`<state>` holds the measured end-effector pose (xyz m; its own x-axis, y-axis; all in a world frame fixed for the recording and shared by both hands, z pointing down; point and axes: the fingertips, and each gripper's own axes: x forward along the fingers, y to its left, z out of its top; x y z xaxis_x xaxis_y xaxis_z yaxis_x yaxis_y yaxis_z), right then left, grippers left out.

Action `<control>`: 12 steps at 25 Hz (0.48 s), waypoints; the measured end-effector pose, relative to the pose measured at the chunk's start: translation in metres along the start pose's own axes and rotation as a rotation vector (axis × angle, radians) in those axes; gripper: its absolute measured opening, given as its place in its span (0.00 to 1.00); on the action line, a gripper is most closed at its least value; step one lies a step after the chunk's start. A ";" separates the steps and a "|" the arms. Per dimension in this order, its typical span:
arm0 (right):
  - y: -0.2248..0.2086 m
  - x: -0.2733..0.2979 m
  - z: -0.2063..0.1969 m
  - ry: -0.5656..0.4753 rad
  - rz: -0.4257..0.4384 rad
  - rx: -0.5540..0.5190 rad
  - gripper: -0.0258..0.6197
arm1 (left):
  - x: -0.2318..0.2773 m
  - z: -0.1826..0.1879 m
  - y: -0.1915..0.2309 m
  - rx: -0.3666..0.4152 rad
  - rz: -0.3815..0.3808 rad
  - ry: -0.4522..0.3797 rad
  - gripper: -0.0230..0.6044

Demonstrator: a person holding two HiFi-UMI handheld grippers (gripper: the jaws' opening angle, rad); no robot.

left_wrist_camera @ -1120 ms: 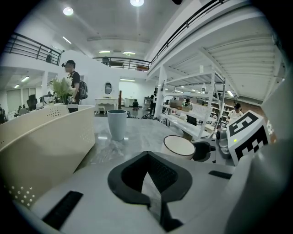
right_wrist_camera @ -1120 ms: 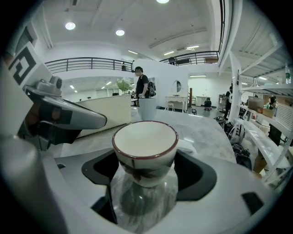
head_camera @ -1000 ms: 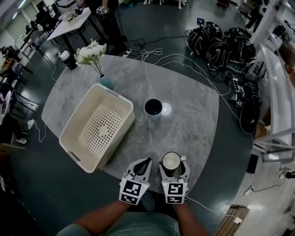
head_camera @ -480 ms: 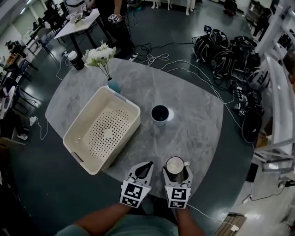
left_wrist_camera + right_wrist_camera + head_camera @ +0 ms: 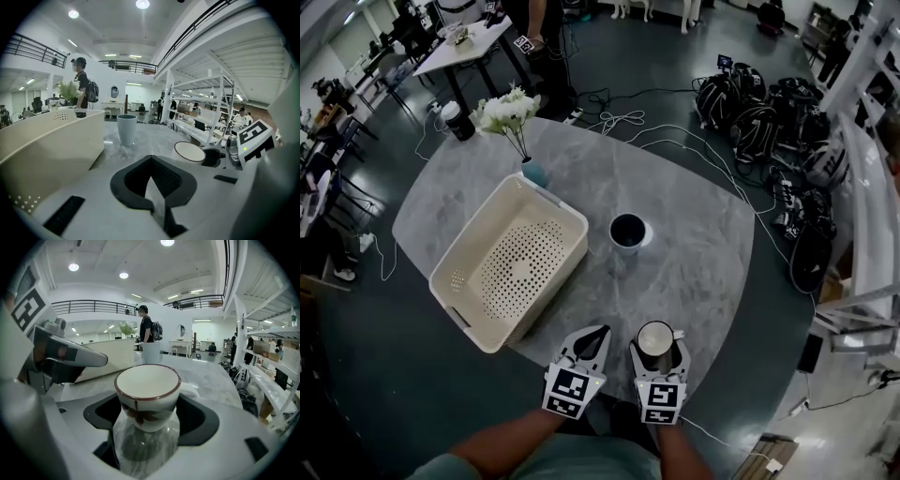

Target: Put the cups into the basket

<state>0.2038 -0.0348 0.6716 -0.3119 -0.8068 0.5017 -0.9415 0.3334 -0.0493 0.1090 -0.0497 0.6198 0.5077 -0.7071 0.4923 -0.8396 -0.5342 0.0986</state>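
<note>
A white cup with a brown rim (image 5: 655, 339) stands at the table's near edge between the jaws of my right gripper (image 5: 658, 351), which is shut on it. The right gripper view shows both pads against the sides of this cup (image 5: 147, 394). A dark blue-grey cup (image 5: 627, 232) stands upright mid-table, just right of the cream perforated basket (image 5: 459, 281). The basket holds nothing. My left gripper (image 5: 592, 337) hovers beside the right one, jaws shut to a point with nothing held (image 5: 151, 158). From there the white cup (image 5: 189, 152) shows at the right.
A small vase of white flowers (image 5: 512, 111) stands behind the basket's far corner. The round marble table (image 5: 694, 272) drops off right under the grippers. Cables and black bags (image 5: 769, 103) lie on the floor beyond; a person stands at a far table.
The head camera has shifted slightly, sliding the table in view. Both grippers and the white cup keep their places at the near edge.
</note>
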 end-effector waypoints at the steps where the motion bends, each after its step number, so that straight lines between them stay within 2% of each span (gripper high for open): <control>1: -0.001 0.000 0.000 -0.002 -0.001 0.004 0.60 | 0.000 0.000 0.000 0.000 0.001 0.000 0.05; 12: -0.002 -0.008 0.009 -0.034 0.001 0.043 0.60 | -0.001 0.002 0.000 -0.005 0.003 -0.008 0.05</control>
<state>0.2073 -0.0328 0.6601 -0.3167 -0.8228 0.4718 -0.9455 0.3136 -0.0878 0.1093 -0.0499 0.6172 0.5066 -0.7126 0.4854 -0.8421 -0.5297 0.1013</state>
